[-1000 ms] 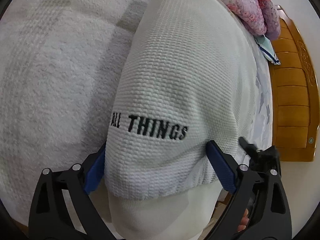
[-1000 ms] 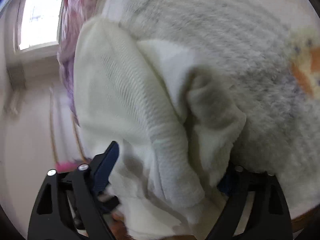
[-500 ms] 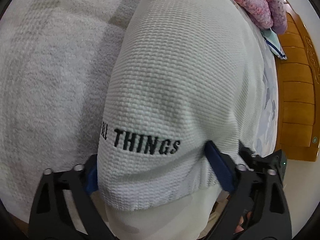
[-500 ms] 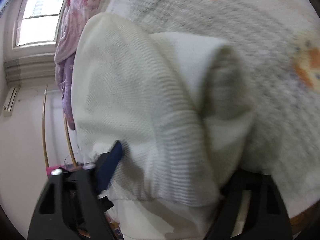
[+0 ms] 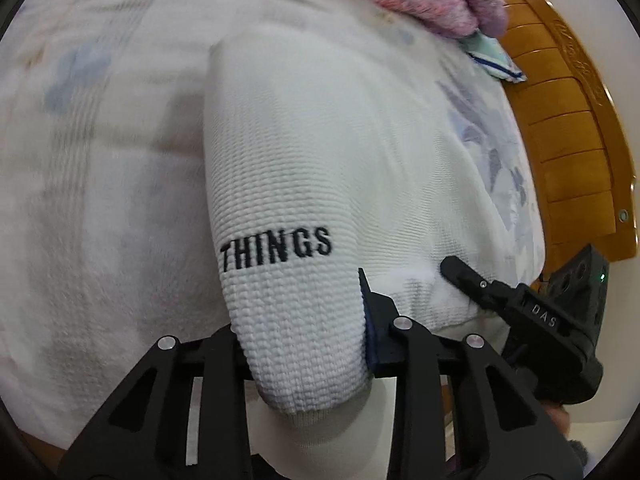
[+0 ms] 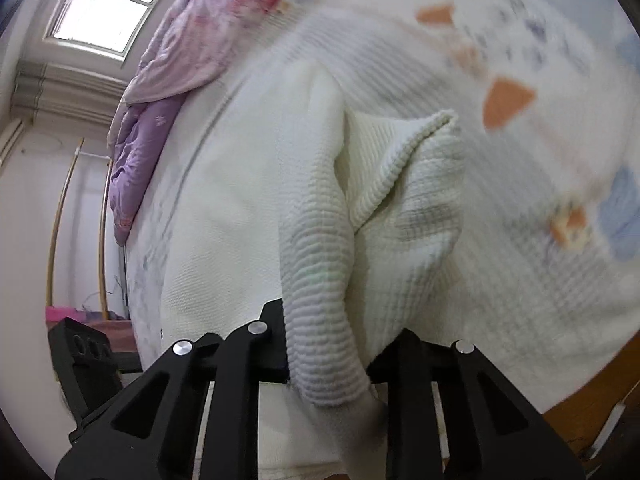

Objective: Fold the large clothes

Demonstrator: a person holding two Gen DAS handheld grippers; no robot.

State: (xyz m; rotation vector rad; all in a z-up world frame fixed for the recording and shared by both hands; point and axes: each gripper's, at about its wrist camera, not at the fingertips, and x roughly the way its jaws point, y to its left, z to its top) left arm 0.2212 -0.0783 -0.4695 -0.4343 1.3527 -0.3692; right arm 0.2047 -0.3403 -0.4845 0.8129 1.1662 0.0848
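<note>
Left gripper (image 5: 298,322) pinches the white knit garment (image 5: 304,184) at its "THINGS" fold; right gripper (image 6: 328,344) is clamped on a ribbed edge. Garment lies on the bedspread (image 6: 540,60); pink quilt (image 6: 208,28) beyond.

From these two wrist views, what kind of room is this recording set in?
Most likely a bedroom. The white knit garment held by both grippers lies on a bed with a patterned bedspread, a pink-and-purple quilt is bunched at the far end, and a wooden bed board borders the mattress.
</note>
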